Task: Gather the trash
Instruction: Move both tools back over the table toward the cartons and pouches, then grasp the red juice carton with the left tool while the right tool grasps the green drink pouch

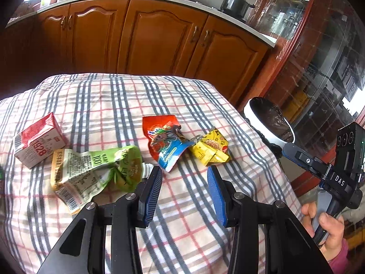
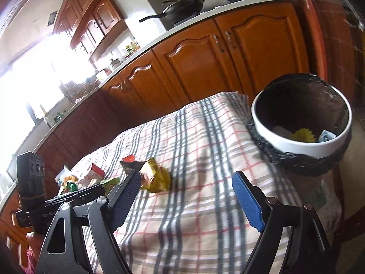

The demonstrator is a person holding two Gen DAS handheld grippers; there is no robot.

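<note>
Wrappers (image 1: 167, 141) on bench (image 1: 102, 96) at twelve o'clock of left tongs (image 1: 184, 171) (apart, empty); right tongs (image 2: 186, 180) apart, bin (image 2: 301, 123) at two.

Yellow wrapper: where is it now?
The yellow wrapper lies on the checked cloth, just right of the red-blue pouch, ahead of the left gripper.
</note>
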